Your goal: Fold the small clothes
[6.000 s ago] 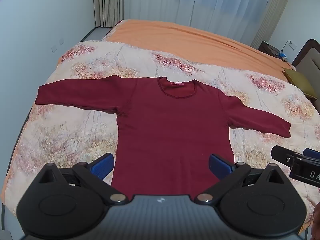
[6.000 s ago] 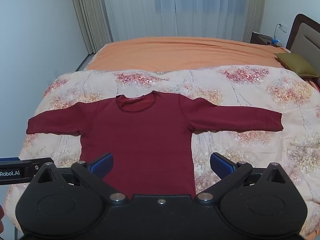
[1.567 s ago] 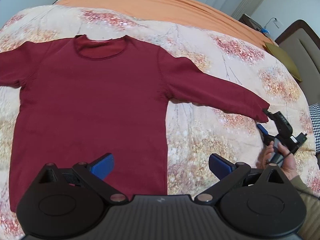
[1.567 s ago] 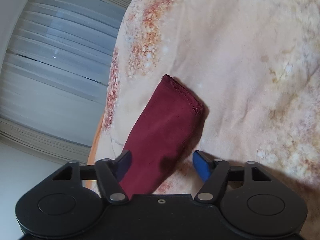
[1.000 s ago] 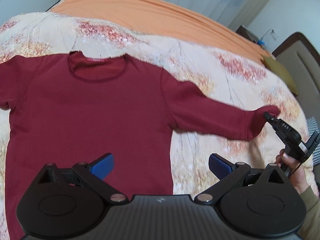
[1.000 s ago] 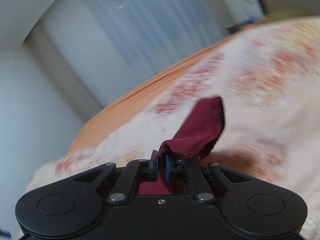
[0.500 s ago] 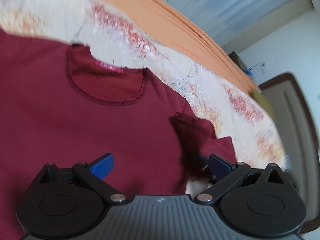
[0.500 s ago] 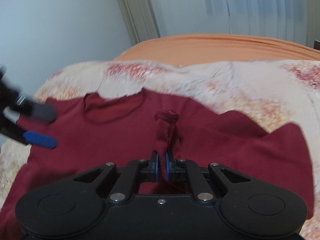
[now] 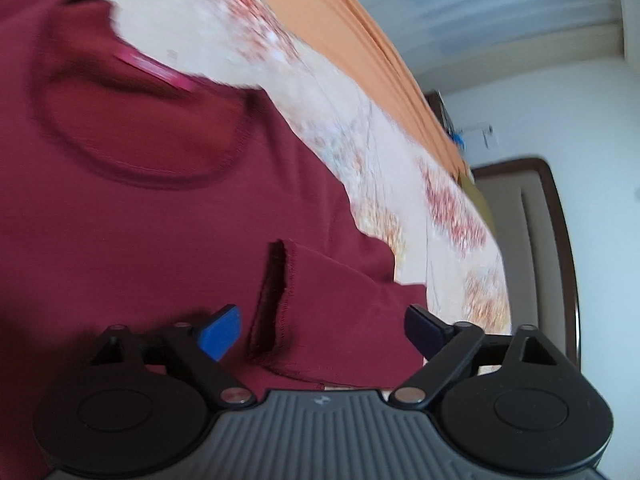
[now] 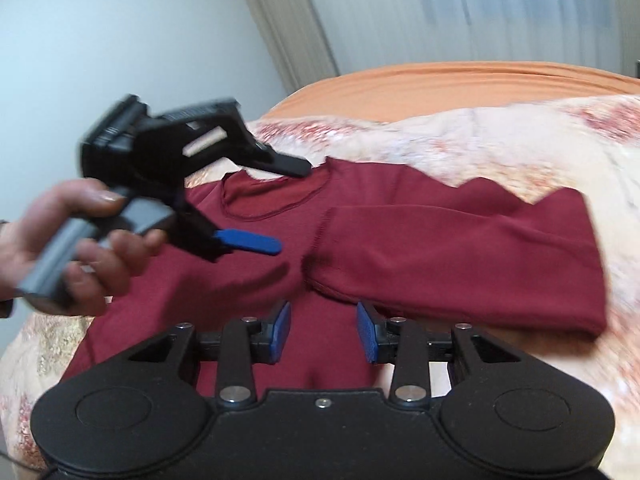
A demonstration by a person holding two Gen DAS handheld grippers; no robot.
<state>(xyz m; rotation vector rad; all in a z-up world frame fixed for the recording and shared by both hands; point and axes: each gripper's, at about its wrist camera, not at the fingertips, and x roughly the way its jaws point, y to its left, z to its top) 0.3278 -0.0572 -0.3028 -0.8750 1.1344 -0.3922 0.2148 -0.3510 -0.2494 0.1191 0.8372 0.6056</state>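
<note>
Right claw [image 10: 323, 332]: jaws part open and opening, nothing between the blue pads; it hangs just over the sweater's body.

Left claw [image 9: 320, 330]: jaws wide and closing, pads clear of cloth, with the sleeve cuff [image 9: 276, 300] lying between them in the left wrist view. A hand [image 10: 60, 248] carries it at the left of the right wrist view.

Maroon sweater [image 10: 248, 280]: flat on the floral quilt [image 10: 460, 148], collar [image 10: 276, 196] at the far side. Its right sleeve [image 10: 460, 264] is folded across the chest, fold edge at the right, cuff edge near the middle.

Room: bare quilt shows right of the fold and beyond the collar; orange sheet [image 10: 460, 80] farther off, then curtains [image 10: 440, 12].
</note>
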